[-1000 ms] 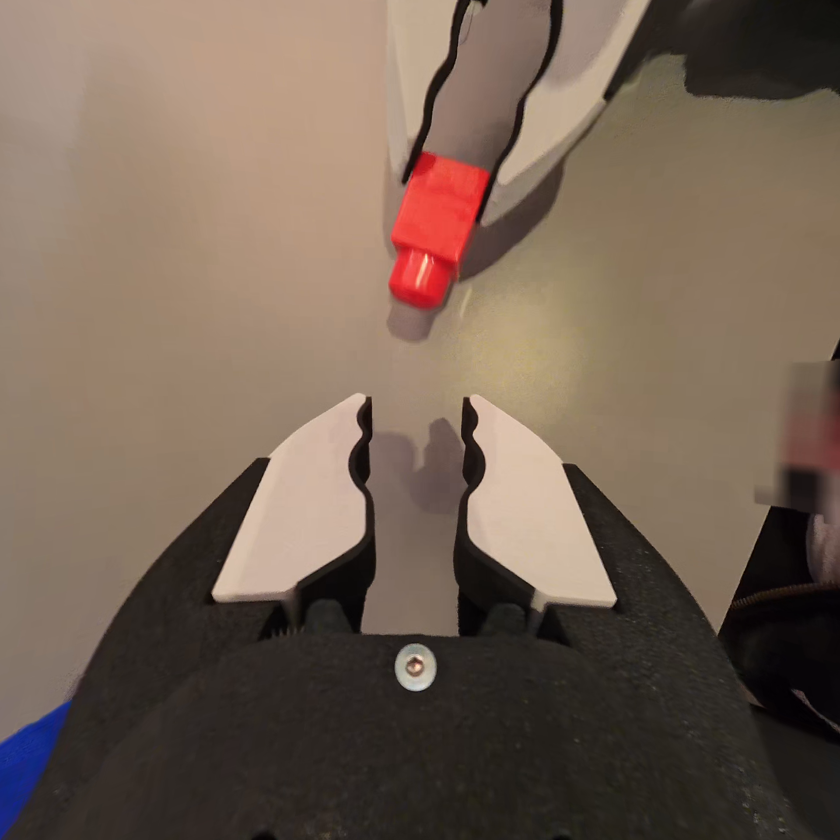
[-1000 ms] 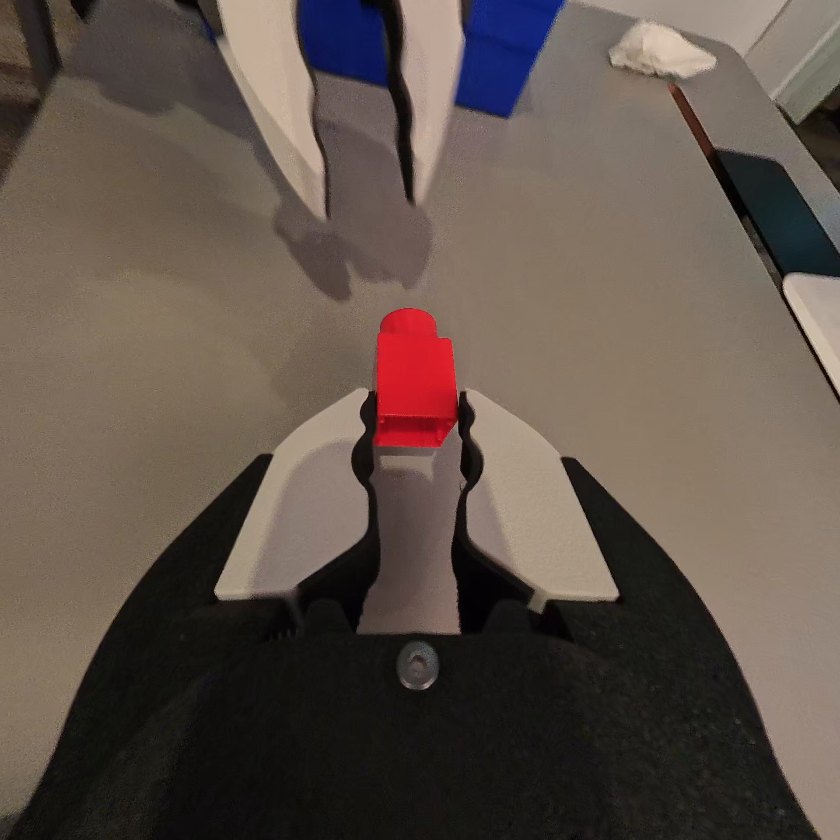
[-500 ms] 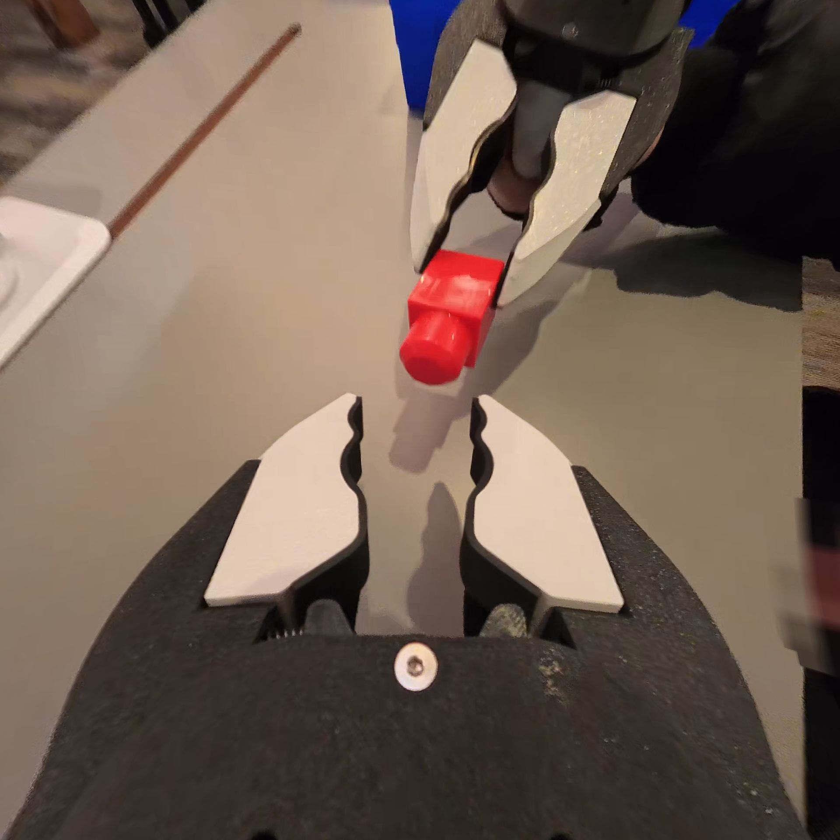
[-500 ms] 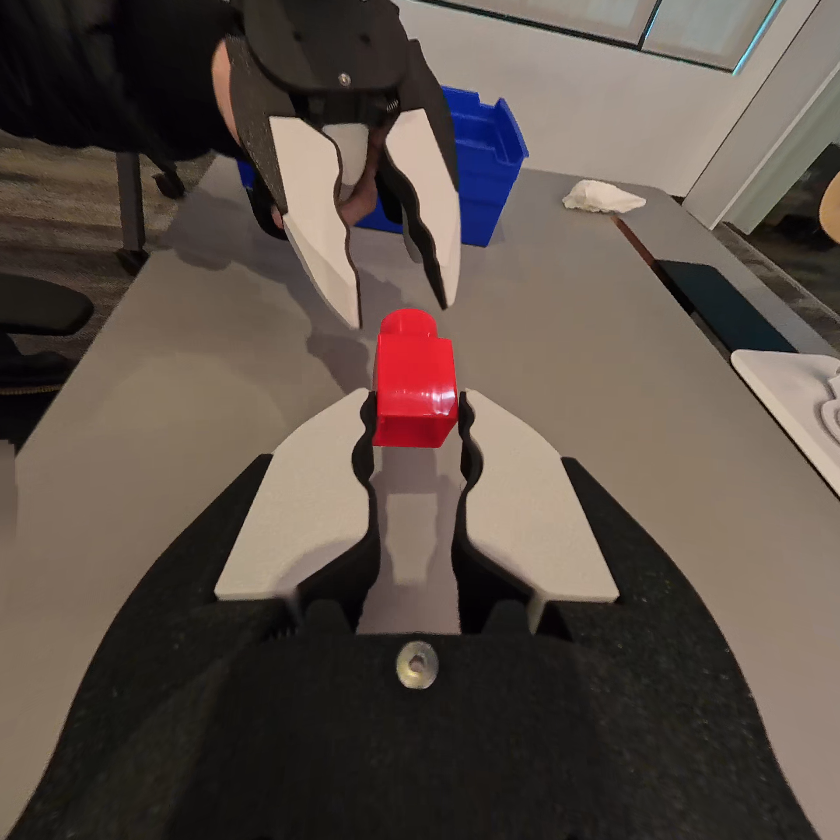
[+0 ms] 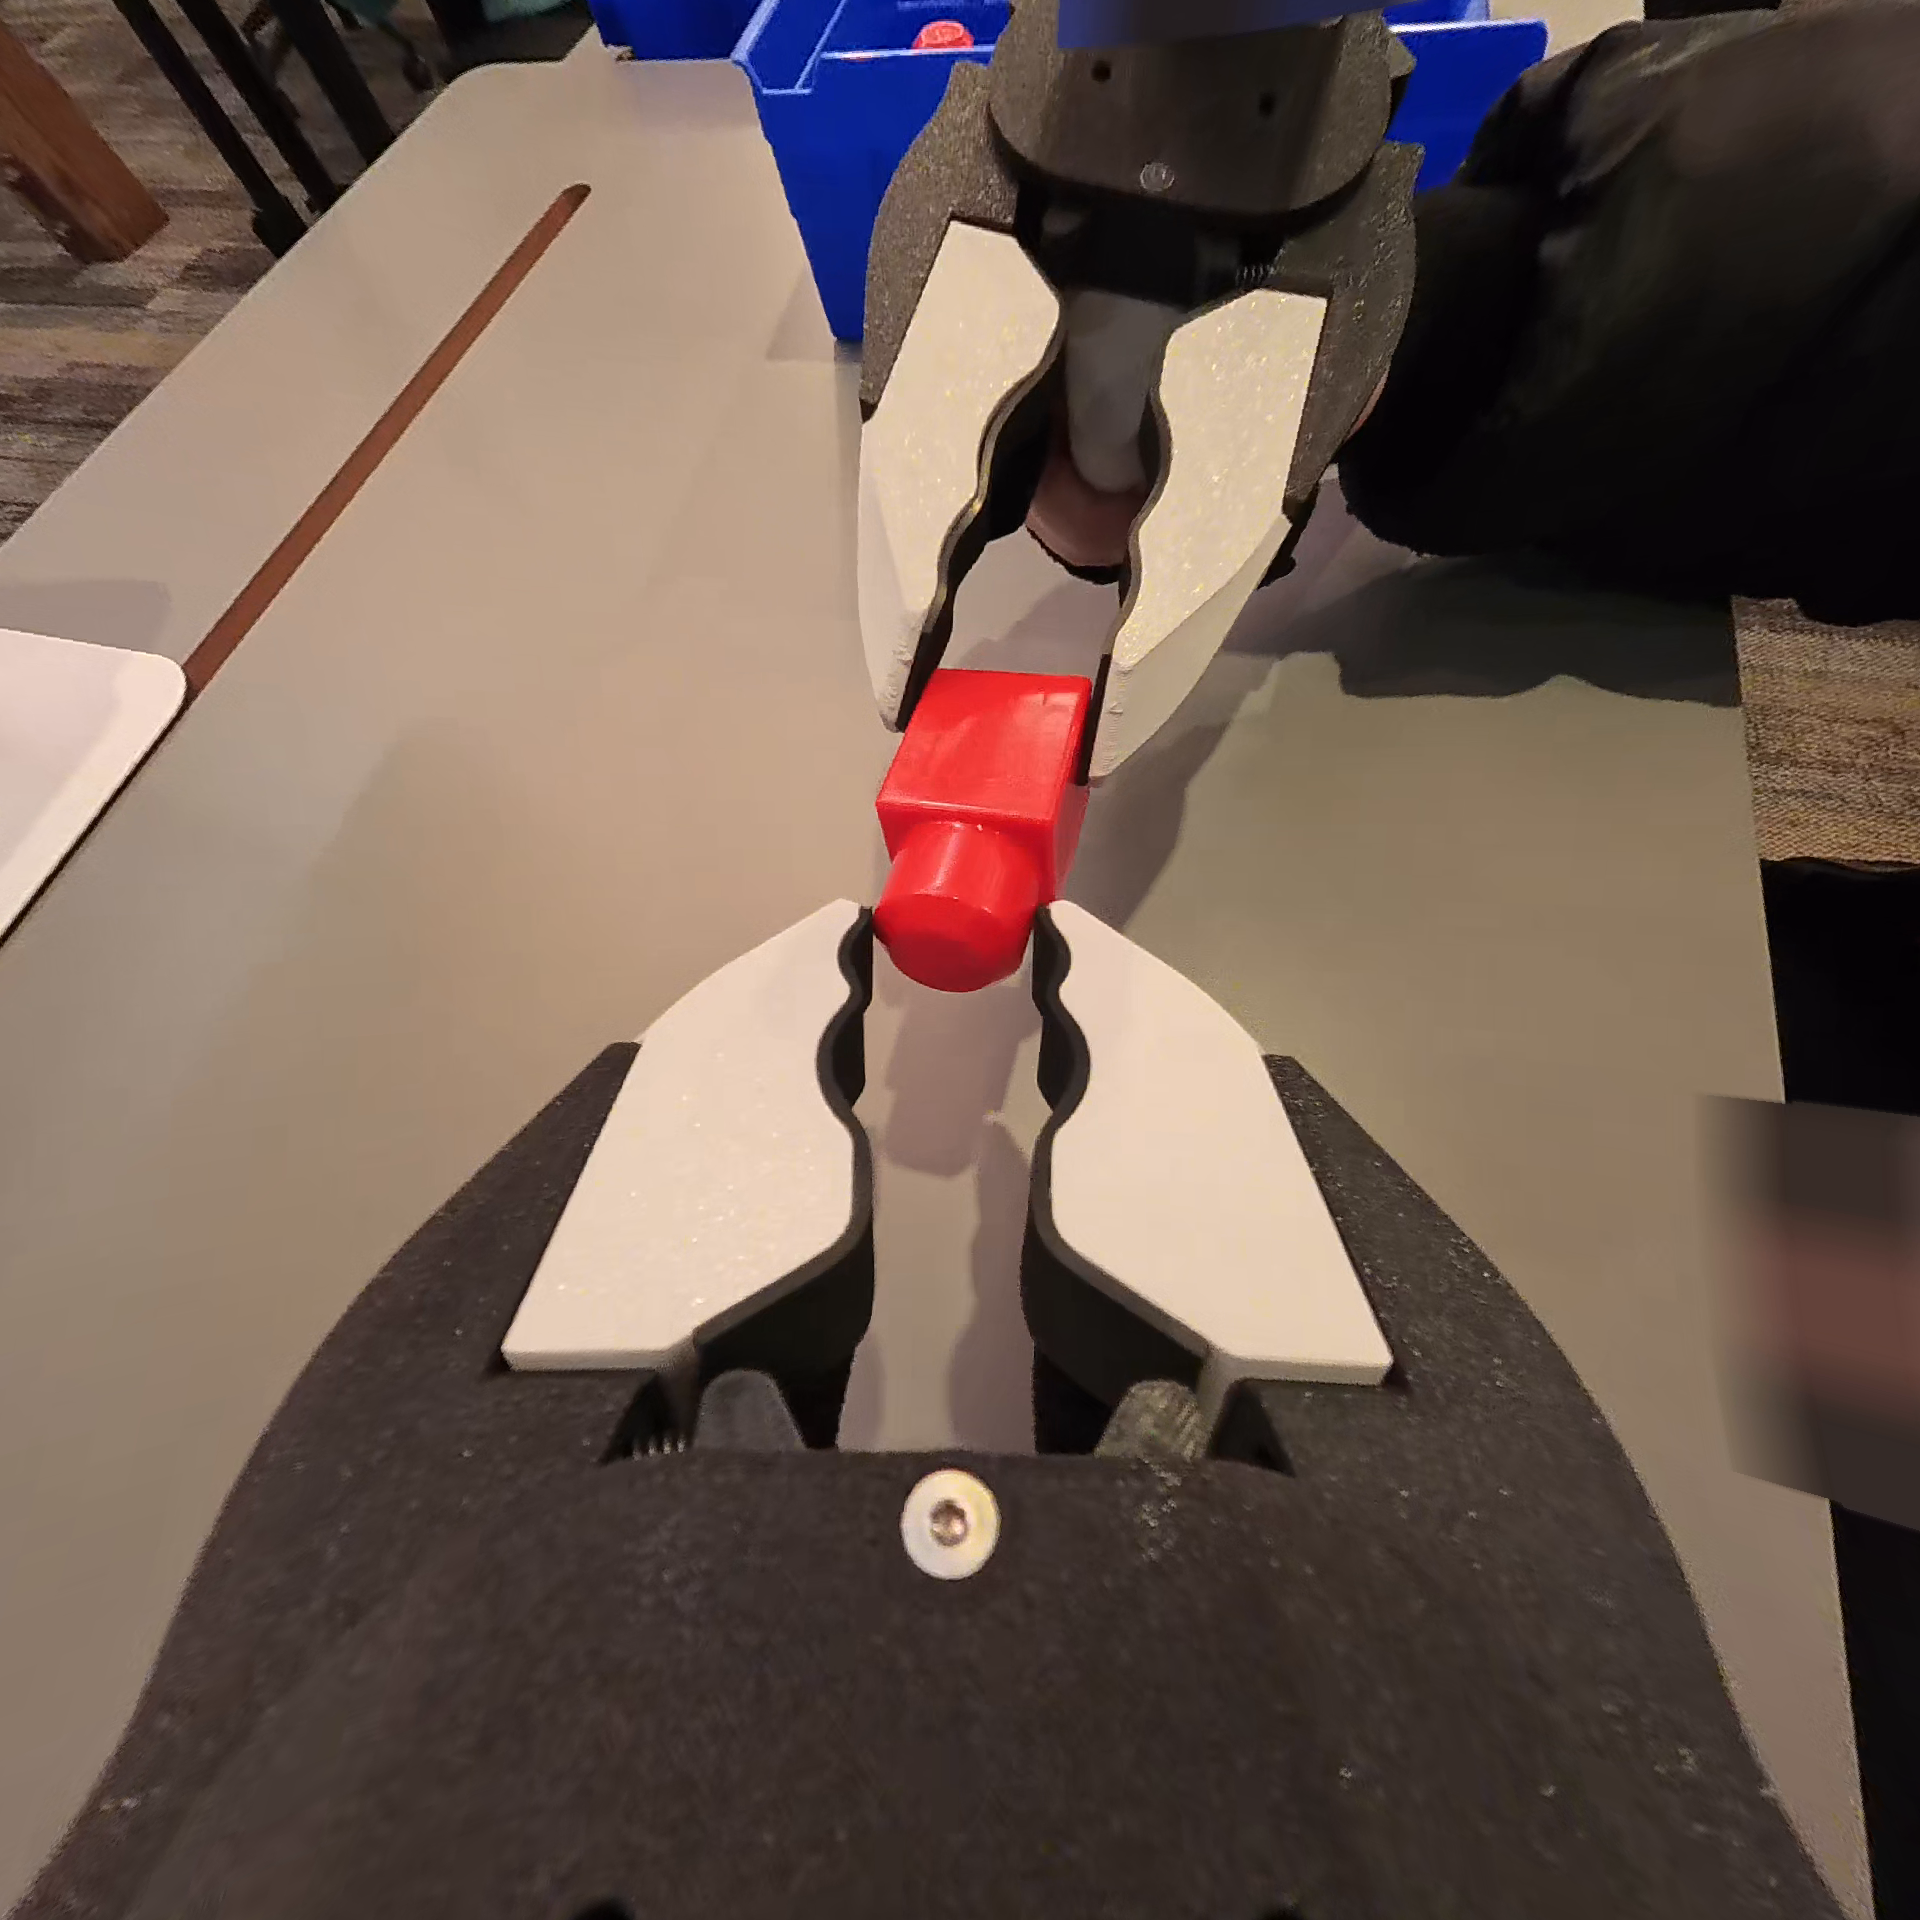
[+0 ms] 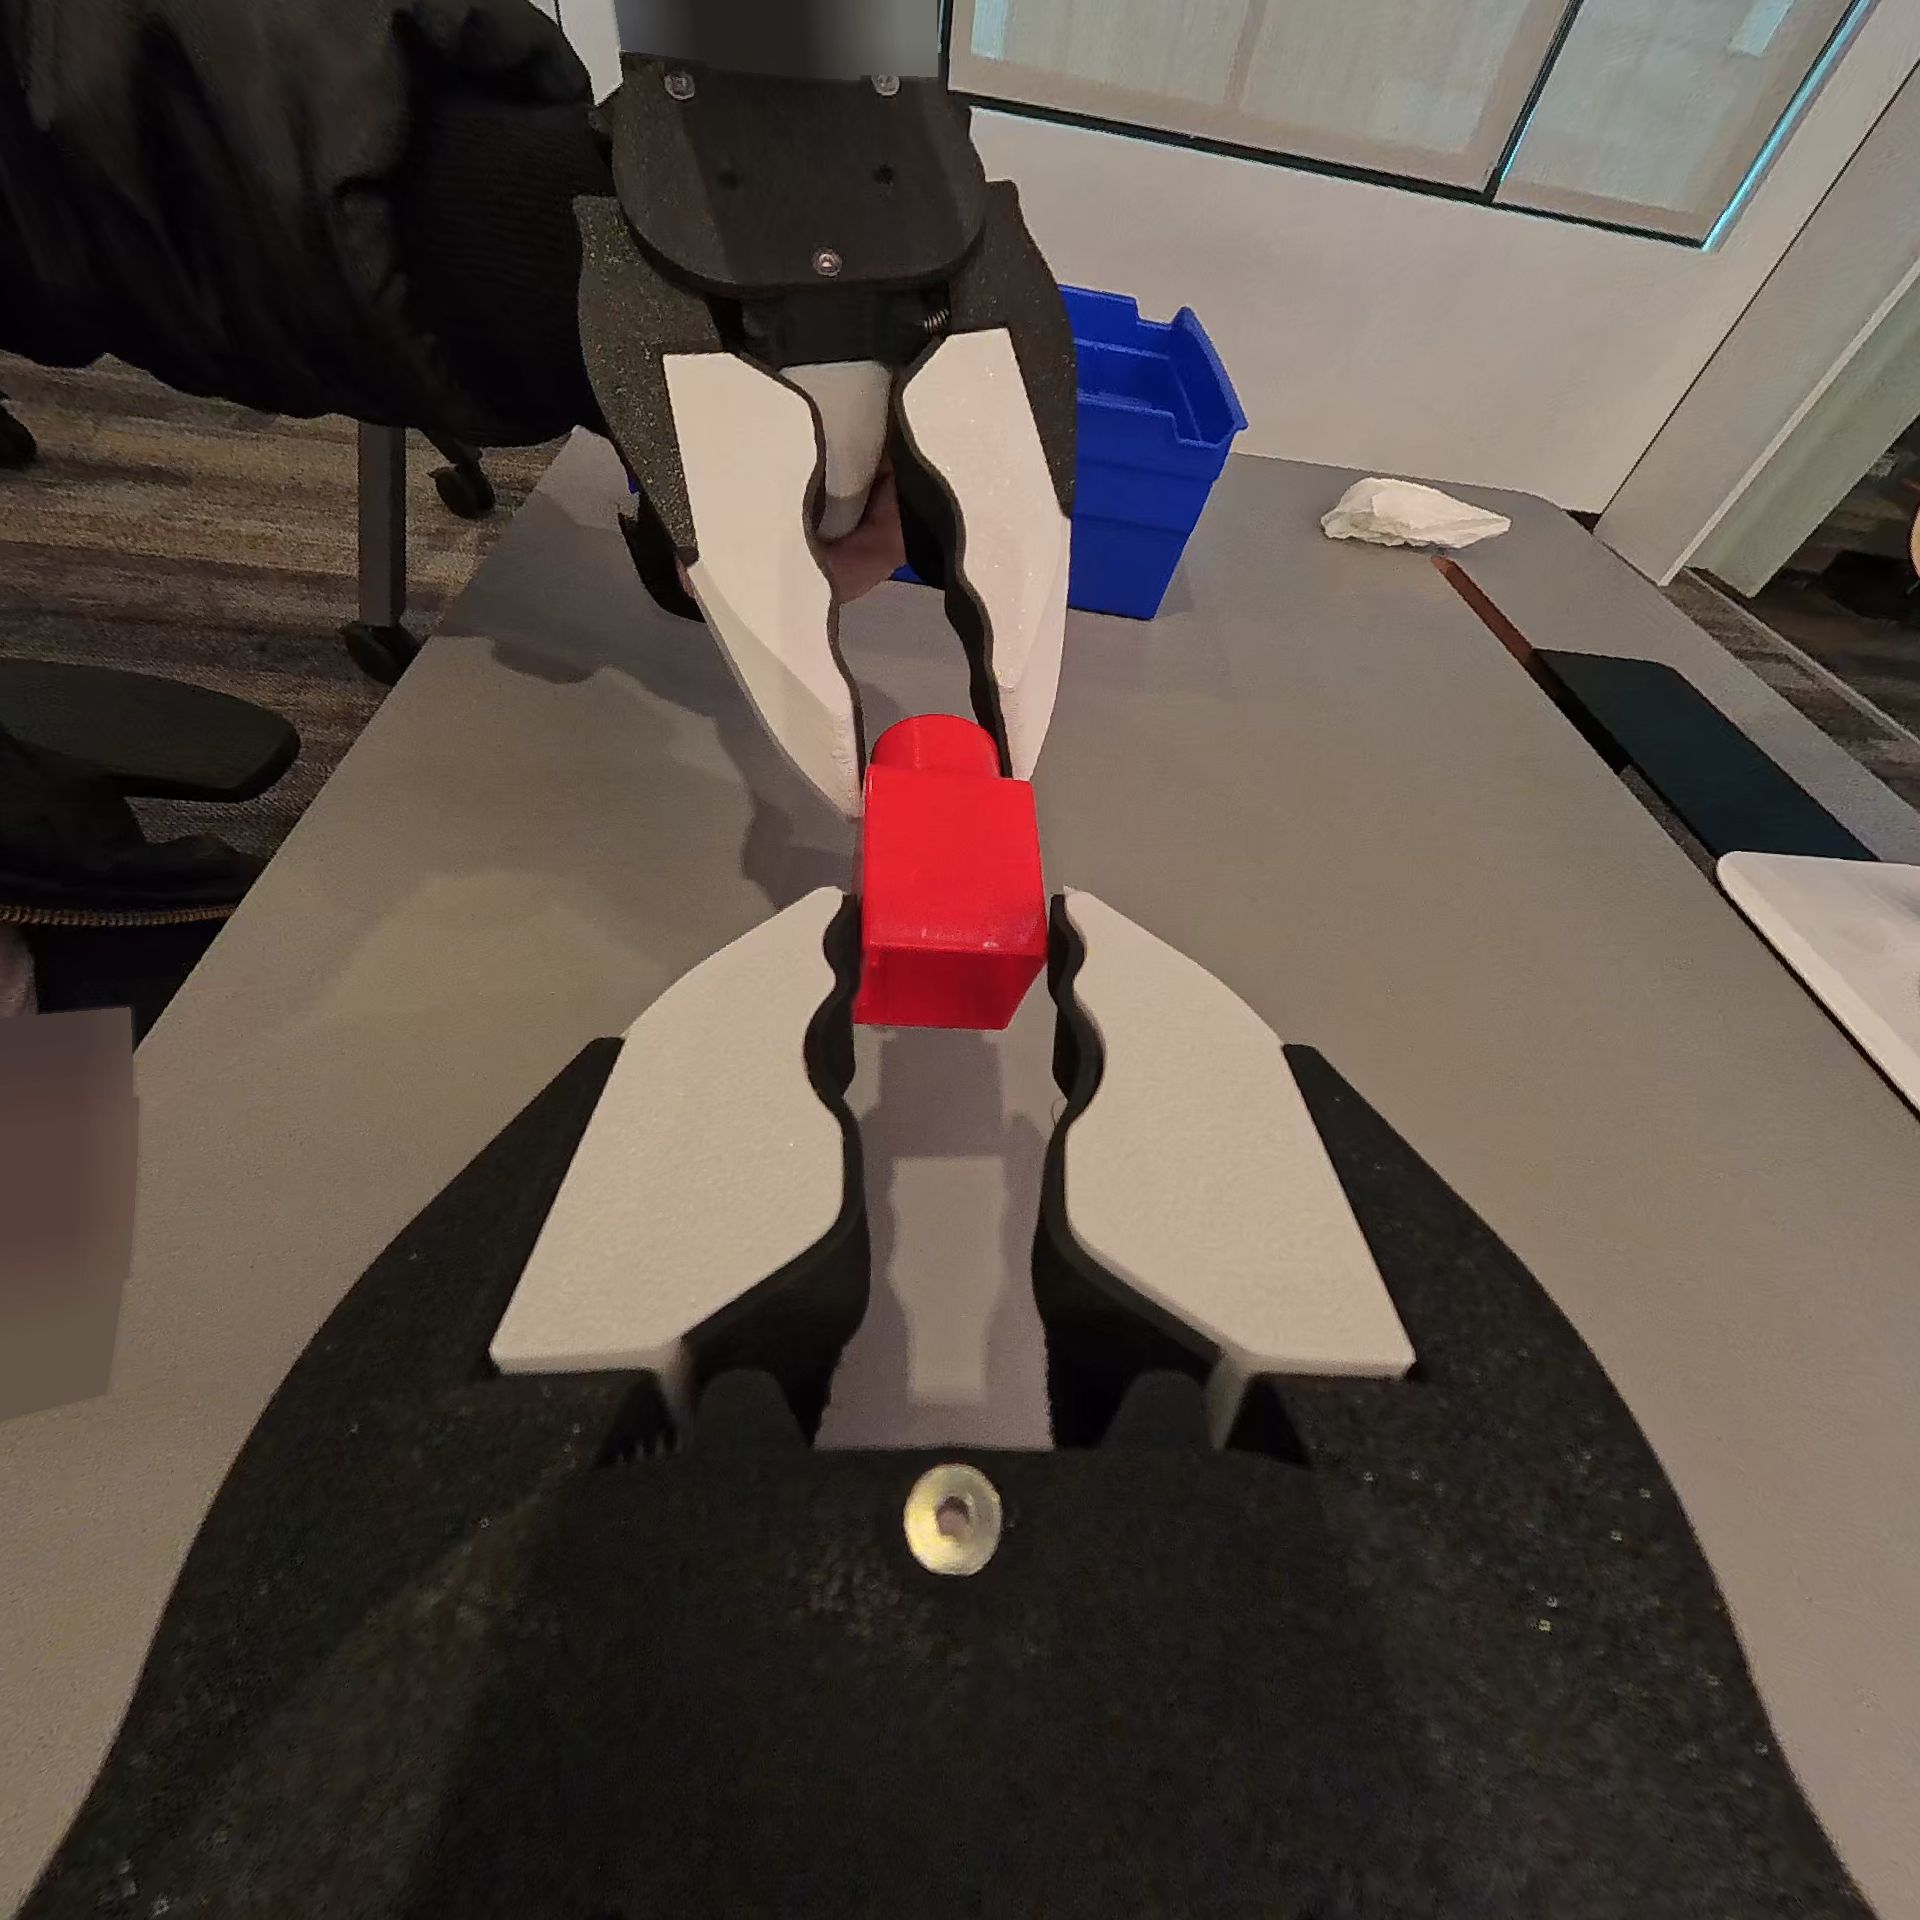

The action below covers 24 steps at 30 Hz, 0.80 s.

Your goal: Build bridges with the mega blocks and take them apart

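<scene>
Red plastic is the centre of everything here: a single-stud red block (image 6: 948,914) is held above the grey table (image 5: 499,665), pinched at its square body between the fingertips of the right gripper (image 6: 948,935). The block's round stud points away from that gripper and sits between the fingertips of the left gripper (image 5: 951,935). In the left wrist view those tips flank the stud closely; whether they actually press on it I cannot tell, so the left tool reads as nearly closed around the stud, not clearly gripping.

This looks like a hand-over, or a two-handed pull, on the block. To do it well, the left gripper should close squarely on the stud, or better slide further on to reach the flat body, since a round stud can twist out. The right should let go only once the left has a firm hold, with both tools kept in line.

Behind the block stands a blue bin (image 6: 1143,468), and farther off lies a crumpled white cloth (image 6: 1413,514).

Half a second earlier the left gripper's fingertips were short of the stud with a clear gap; now they bracket it, and the two tools have drawn much closer together.
</scene>
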Each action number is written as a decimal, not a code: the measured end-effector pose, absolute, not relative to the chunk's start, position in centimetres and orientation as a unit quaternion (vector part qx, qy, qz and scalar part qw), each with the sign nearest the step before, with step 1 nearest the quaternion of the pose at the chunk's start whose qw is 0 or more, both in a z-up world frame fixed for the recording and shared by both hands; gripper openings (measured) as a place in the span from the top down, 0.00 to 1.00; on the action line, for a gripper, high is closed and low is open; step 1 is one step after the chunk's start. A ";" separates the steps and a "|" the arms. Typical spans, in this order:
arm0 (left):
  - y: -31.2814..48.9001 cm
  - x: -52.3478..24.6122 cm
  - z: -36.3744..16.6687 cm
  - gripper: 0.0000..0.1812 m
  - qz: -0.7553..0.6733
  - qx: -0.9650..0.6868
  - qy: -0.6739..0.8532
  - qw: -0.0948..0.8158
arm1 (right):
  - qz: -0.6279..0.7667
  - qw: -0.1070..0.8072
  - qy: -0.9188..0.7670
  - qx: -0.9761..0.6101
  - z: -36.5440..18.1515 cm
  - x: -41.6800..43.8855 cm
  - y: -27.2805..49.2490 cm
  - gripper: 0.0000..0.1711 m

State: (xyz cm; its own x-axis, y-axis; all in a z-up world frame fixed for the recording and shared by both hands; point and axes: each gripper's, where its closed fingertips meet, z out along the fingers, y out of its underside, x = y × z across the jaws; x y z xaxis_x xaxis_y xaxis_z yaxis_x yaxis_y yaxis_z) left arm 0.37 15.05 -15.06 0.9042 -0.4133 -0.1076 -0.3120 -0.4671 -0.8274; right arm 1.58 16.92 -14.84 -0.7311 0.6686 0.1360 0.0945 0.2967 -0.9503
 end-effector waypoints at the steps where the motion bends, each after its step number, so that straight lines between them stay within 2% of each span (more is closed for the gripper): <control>1: 15.1 0.4 -15.0 0.84 -0.055 -0.854 0.212 0.472 | 0.539 0.267 -0.758 -0.252 -14.8 1.6 17.0 0.80; 8: 15.2 0.8 -15.8 0.84 -0.045 -0.869 0.231 0.436 | 0.532 0.254 -0.766 -0.255 -15.7 2.0 17.1 0.80; 10: 15.4 0.9 -16.3 0.84 -0.039 -0.876 0.237 0.419 | 0.518 0.247 -0.774 -0.267 -16.3 1.9 17.1 0.75; 13: 15.7 1.0 -16.7 0.84 -0.032 -0.882 0.245 0.402 | 0.491 0.244 -0.792 -0.268 -16.8 1.9 16.9 0.74; 24: 15.9 1.3 -18.4 0.84 -0.003 -0.899 0.269 0.345 | 0.398 0.240 -0.847 -0.258 -18.2 1.5 16.4 0.75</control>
State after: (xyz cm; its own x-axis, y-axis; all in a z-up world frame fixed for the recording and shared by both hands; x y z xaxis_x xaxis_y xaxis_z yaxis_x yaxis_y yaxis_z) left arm 1.30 15.85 -18.39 0.8548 -0.4864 -0.1810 -0.4828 -0.6173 -0.6212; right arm 1.51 16.39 -18.15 -0.7518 0.6283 0.2001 0.2464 0.5491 -0.7986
